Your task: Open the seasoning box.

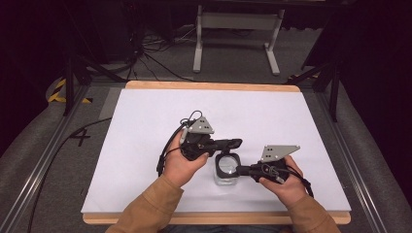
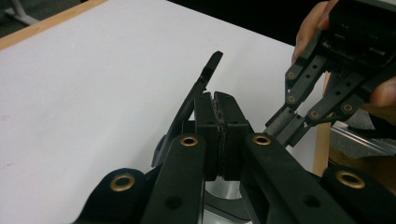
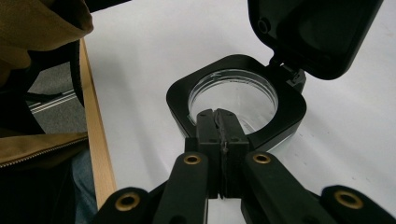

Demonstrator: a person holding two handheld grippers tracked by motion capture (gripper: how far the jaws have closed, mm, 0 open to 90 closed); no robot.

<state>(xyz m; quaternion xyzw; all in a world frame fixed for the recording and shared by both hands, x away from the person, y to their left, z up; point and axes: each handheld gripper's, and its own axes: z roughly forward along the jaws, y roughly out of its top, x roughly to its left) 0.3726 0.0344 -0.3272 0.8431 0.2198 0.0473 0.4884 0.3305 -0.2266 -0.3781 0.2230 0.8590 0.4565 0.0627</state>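
- I see a clear container (image 1: 227,171) with a black square rim standing on the white bench (image 1: 145,126), near its front edge, between my two hands.
- Its hinged black lid (image 3: 317,32) stands swung up and open.
- My left gripper (image 1: 236,142) sits just above the container's far side, jaws clenched together with nothing between them.
- My right gripper (image 1: 240,169) has its jaws clenched too, tips resting at the rim's near edge; I cannot tell whether they pinch it.

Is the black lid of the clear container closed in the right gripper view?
No, the black lid stands swung open on its hinge above the clear container.
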